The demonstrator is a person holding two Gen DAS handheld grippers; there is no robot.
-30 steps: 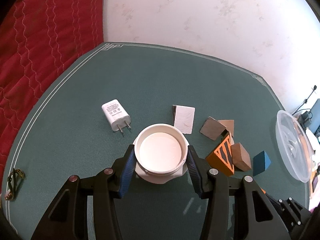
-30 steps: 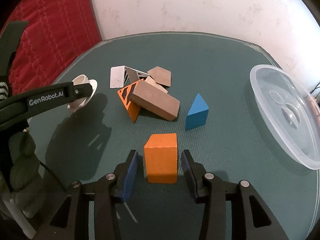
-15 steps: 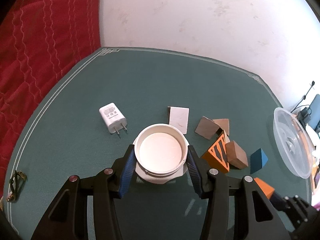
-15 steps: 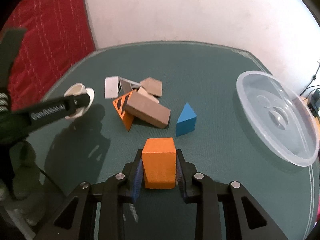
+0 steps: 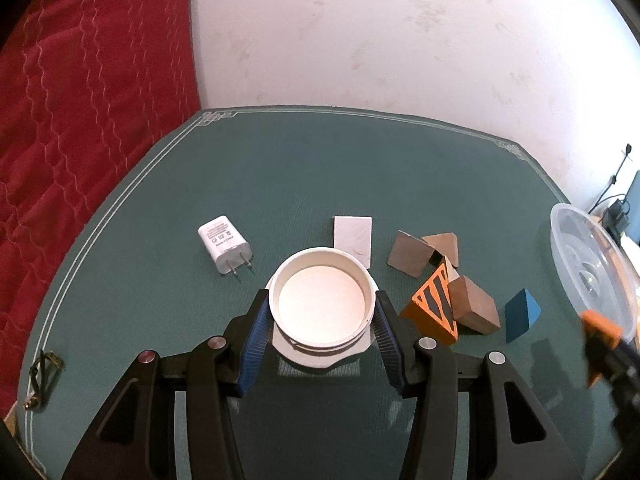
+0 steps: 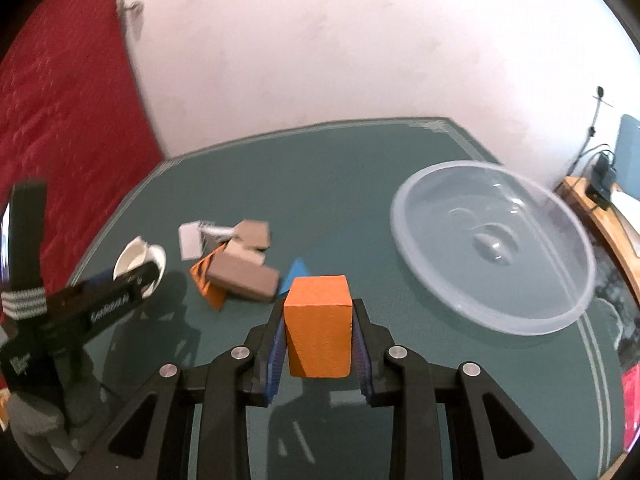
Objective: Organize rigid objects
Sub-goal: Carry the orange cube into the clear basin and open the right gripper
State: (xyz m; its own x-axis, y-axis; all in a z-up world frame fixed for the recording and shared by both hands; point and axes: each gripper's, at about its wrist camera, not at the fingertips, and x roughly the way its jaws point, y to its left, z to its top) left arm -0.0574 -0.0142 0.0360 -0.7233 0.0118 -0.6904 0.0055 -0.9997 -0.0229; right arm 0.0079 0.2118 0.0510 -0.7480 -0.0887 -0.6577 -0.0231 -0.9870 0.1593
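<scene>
Green table (image 5: pixel 320 168) carries our left gripper (image 5: pixel 320 320) clamping a white cup (image 5: pixel 322 308), our right gripper (image 6: pixel 318 344) clenching an orange block (image 6: pixel 318 332) that hides the blue wedge (image 6: pixel 296 276) at 12 o'clock, "GenRobot.AI" blurred.

A pale mottled plaster wall (image 5: pixel 400 40) is standing behind the dark green felt-topped table (image 5: pixel 300 168), red quilted fabric (image 5: pixel 80 100) hanging alongside

Both tongs are showing the same build: the left tongs (image 5: pixel 320 336) and the right tongs (image 6: pixel 318 350) are each carrying black angular arms with triangular cut-outs, round silver screws (image 5: pixel 427 343) at the joints, and ribbed blue pads (image 6: pixel 275 354) lining the inner faces. White "GenRobot.AI" lettering (image 6: pixel 110 309) is running along the left unit's side, beside a black strap with white stripes (image 6: pixel 24 300).
</scene>
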